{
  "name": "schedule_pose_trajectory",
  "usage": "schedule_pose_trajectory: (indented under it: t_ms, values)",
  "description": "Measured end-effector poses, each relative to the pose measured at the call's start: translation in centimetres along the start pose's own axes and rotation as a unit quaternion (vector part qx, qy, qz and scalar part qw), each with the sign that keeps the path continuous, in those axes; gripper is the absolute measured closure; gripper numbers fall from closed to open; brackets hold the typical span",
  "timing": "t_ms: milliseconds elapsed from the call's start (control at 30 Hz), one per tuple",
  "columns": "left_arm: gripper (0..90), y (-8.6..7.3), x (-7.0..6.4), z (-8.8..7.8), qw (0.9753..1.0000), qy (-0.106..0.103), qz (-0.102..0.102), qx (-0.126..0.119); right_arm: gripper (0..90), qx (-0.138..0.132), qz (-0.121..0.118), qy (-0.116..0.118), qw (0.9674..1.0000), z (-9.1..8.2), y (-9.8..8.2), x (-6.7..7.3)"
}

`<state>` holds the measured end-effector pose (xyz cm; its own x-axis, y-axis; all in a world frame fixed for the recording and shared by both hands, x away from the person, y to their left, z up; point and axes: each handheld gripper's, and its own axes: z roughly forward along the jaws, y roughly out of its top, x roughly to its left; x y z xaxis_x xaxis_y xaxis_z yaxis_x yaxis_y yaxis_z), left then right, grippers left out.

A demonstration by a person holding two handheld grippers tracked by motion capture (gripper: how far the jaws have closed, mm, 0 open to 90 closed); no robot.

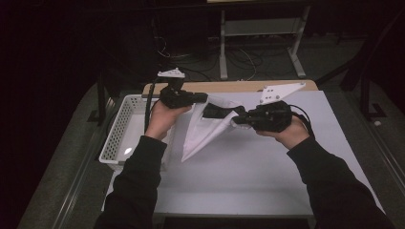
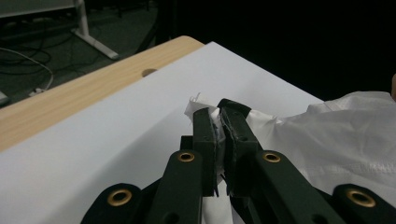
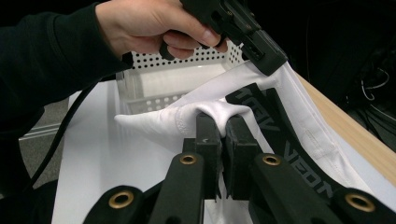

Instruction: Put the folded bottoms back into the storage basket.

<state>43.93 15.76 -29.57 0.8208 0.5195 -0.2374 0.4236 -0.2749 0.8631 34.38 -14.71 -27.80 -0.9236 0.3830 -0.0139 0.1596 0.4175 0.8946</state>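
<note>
White garment point(image 1: 205, 131) with a black waistband point(image 3: 280, 135) hangs between the two grippers, above the white table cover point(image 1: 258, 176). The left gripper point(image 1: 203, 98) is clenched on one edge of the fabric; in the left gripper view its jaws press together with cloth between them. The right gripper point(image 1: 237, 120) grasps another fold of the same garment, jaws closed on it. The lower tip of the cloth points down toward the table. A white perforated basket point(image 1: 119, 131) stands at the left side, just beside the left hand point(image 1: 162, 119).

Basket point(image 1: 122, 129) left of garment point(image 1: 205, 131), on table point(image 1: 267, 167).
</note>
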Motion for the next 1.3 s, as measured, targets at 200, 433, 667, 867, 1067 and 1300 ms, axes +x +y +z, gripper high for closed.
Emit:
schedule_pose_trajectory:
  t_ms: [200,433,667,867,1067,1300]
  values:
    - [84.4,0.4,1.1,-2.5,0.9998,0.020,0.002,-0.004,85.4,-0.005,-0.003,0.014,0.9999,1.9,1.7,-0.4]
    - [84.4,0.4,3.3,-6.1,0.9985,0.054,-0.002,-0.009,85.4,-0.010,-0.013,0.028,0.9995,4.7,3.8,-0.8]
    - [84.4,-0.4,5.9,-9.4,0.9952,0.096,-0.008,-0.014,85.4,-0.011,-0.017,0.043,0.9989,8.4,5.7,-1.1]
    - [84.4,-1.4,7.8,-11.6,0.9920,0.123,-0.018,-0.024,85.4,-0.004,-0.023,0.052,0.9984,10.7,6.8,-0.9]
    - [84.5,-2.1,8.9,-13.1,0.9888,0.146,-0.020,-0.025,85.4,-0.002,-0.032,0.062,0.9975,13.3,7.6,-0.2]
    - [84.4,-3.2,10.9,-15.0,0.9829,0.178,-0.034,-0.033,85.4,0.008,-0.037,0.077,0.9963,16.3,8.1,0.6]
